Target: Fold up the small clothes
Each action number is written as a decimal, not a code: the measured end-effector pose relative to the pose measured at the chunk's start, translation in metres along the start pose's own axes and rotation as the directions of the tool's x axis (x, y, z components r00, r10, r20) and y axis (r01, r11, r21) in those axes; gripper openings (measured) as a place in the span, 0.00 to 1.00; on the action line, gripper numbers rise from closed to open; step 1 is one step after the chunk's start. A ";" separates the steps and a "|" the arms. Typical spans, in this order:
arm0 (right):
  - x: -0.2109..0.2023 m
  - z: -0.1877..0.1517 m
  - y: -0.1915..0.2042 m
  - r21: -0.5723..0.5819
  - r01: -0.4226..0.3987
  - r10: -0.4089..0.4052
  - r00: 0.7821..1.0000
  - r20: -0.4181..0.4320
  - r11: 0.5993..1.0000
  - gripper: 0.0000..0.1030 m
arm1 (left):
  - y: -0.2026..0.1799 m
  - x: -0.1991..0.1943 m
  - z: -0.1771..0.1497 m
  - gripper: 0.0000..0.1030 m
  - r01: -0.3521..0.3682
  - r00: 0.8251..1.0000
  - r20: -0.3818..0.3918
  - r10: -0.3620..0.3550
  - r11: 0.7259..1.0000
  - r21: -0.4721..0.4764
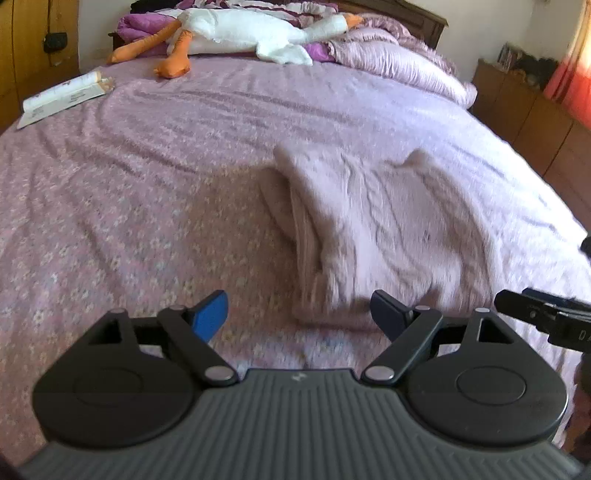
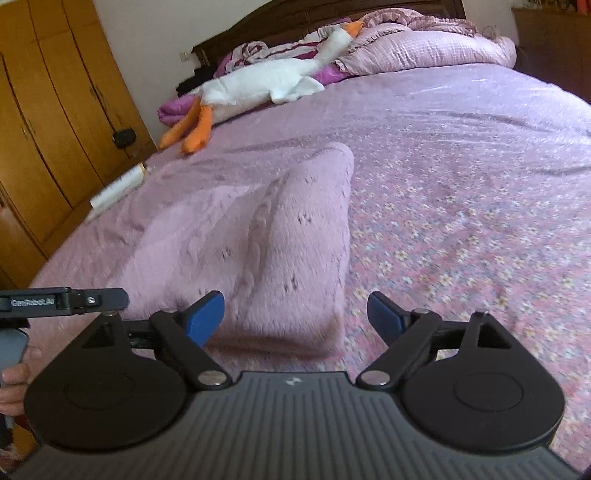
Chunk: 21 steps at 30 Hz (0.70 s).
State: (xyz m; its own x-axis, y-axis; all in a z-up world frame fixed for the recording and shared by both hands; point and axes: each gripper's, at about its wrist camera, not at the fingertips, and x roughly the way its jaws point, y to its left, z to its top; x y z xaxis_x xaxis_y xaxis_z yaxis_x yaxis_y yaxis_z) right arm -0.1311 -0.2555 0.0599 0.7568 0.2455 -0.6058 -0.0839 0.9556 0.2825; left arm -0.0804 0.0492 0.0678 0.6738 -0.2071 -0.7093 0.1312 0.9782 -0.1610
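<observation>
— Two grippers, both wide apart, am I right?

— Yes. The left gripper (image 1: 299, 314) has its blue pads spread with nothing between them, only the bedspread (image 1: 110, 221) and the near hem of the sweater (image 1: 376, 221) showing past the gap. The right gripper (image 2: 295, 314) stands just as wide, its pads clear of the cloth.

— Where does the sweater lie?

— Flat on the bed, close in front of both grippers. It is a pale pink knit with a cable pattern, already folded: from the left wrist one sleeve or side panel lies doubled over along its left edge. From the right wrist the sweater (image 2: 280, 229) runs away from the camera as a long folded strip, its near end just below the left pad.

— Does either tool touch it?

— I cannot see any contact. Both views are blurred near the hem.

— Anything else on the bed?

— A white plush goose (image 1: 243, 29) with orange legs lies near the pillows, against a rumpled quilt (image 1: 399, 55). A book (image 1: 62, 96) rests at the far left edge. From the right wrist a wooden wardrobe (image 2: 48, 122) stands beside the bed, and a hand (image 2: 14, 384) shows at the lower left, under the other gripper's black arm.
</observation>
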 end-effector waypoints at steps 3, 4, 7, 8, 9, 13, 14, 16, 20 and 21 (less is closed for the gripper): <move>-0.001 -0.011 0.004 -0.028 0.022 -0.022 0.999 -0.024 0.999 0.87 | -0.008 0.002 -0.008 0.83 -0.017 0.999 -0.031 0.018 0.999 0.029; -0.001 -0.015 0.005 -0.033 0.023 -0.025 0.999 -0.032 0.999 0.87 | -0.010 0.003 -0.011 0.83 -0.024 0.999 -0.034 0.025 0.999 0.039; 0.000 -0.026 0.010 -0.051 0.046 -0.049 0.998 -0.044 0.998 0.87 | -0.021 0.008 -0.018 0.83 -0.062 0.997 -0.039 0.065 0.995 0.073; 0.000 -0.030 0.011 -0.056 0.056 -0.059 0.997 -0.047 0.997 0.87 | -0.023 0.011 -0.020 0.83 -0.078 0.996 -0.044 0.082 0.994 0.081; 0.001 -0.033 0.011 -0.058 0.063 -0.066 0.996 -0.051 0.996 0.87 | -0.026 0.014 -0.023 0.83 -0.090 0.994 -0.051 0.094 0.992 0.089; 0.008 -0.039 0.013 -0.052 0.061 -0.065 0.995 -0.082 0.997 0.87 | -0.032 0.026 -0.030 0.83 -0.102 0.988 -0.103 0.112 0.990 0.099; 0.009 -0.041 0.012 -0.052 0.067 -0.071 0.994 -0.084 0.996 0.87 | -0.033 0.027 -0.032 0.83 -0.110 0.987 -0.107 0.120 0.989 0.097; 0.011 -0.042 0.012 -0.053 0.070 -0.075 0.993 -0.091 0.996 0.87 | -0.035 0.028 -0.034 0.83 -0.124 0.986 -0.102 0.134 0.987 0.102; 0.015 -0.045 0.012 -0.046 0.078 -0.083 0.992 -0.098 0.996 0.88 | -0.036 0.030 -0.035 0.85 -0.139 0.983 -0.106 0.149 0.986 0.097; 0.016 -0.045 0.012 -0.045 0.081 -0.085 0.991 -0.100 0.996 0.89 | -0.037 0.030 -0.035 0.85 -0.143 0.982 -0.108 0.152 0.985 0.094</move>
State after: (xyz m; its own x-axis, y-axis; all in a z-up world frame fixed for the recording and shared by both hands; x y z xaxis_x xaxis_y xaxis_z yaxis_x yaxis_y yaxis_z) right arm -0.1489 -0.2331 0.0199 0.6924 0.1786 -0.6991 -0.0515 0.9786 0.1990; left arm -0.0908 0.0066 0.0284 0.6035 -0.0561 -0.7954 0.1018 0.9948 0.0071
